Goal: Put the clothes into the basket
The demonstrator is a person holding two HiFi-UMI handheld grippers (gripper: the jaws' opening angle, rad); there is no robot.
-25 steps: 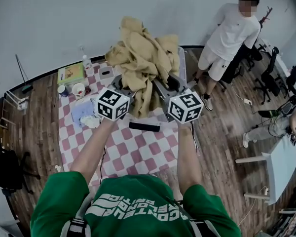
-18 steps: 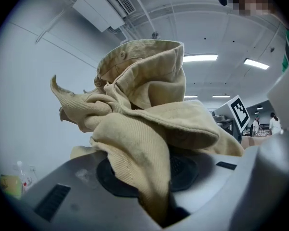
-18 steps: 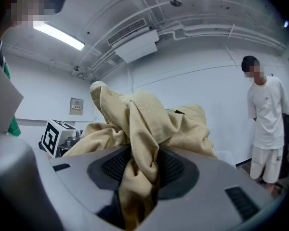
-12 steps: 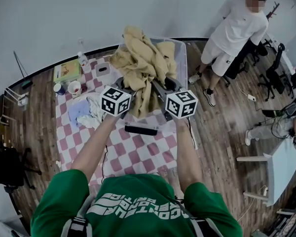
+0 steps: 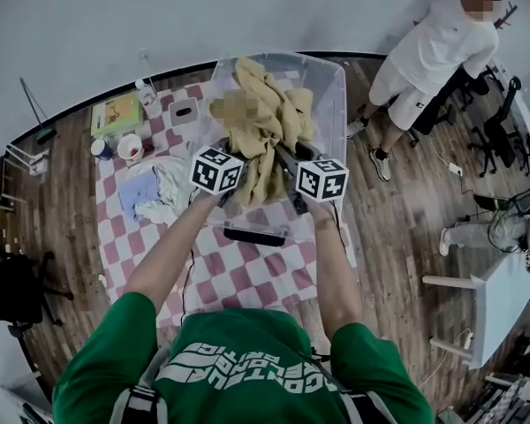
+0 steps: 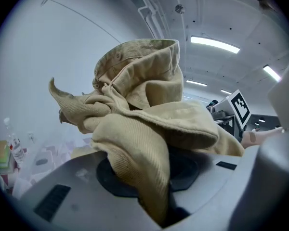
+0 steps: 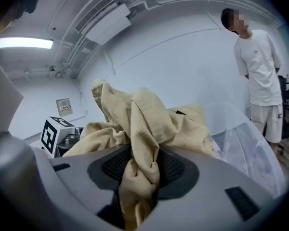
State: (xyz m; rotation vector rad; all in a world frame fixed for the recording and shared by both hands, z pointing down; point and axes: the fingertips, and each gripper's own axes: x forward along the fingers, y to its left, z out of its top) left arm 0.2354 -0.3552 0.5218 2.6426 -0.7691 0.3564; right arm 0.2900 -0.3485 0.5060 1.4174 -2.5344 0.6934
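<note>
Clamping the tan garment (image 5: pixel 261 117) in both left gripper (image 5: pixel 231 148) and right gripper (image 5: pixel 290 153), I hold it bunched directly over the clear basket (image 5: pixel 337 95).

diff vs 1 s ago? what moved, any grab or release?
The tan garment, held by both claws, has been carried forward from above the checkered table and now hangs over the open clear basket. No grab or release: the left claw and right claw stay shut on it. The pale clothes still lie on the table's left side.
</note>
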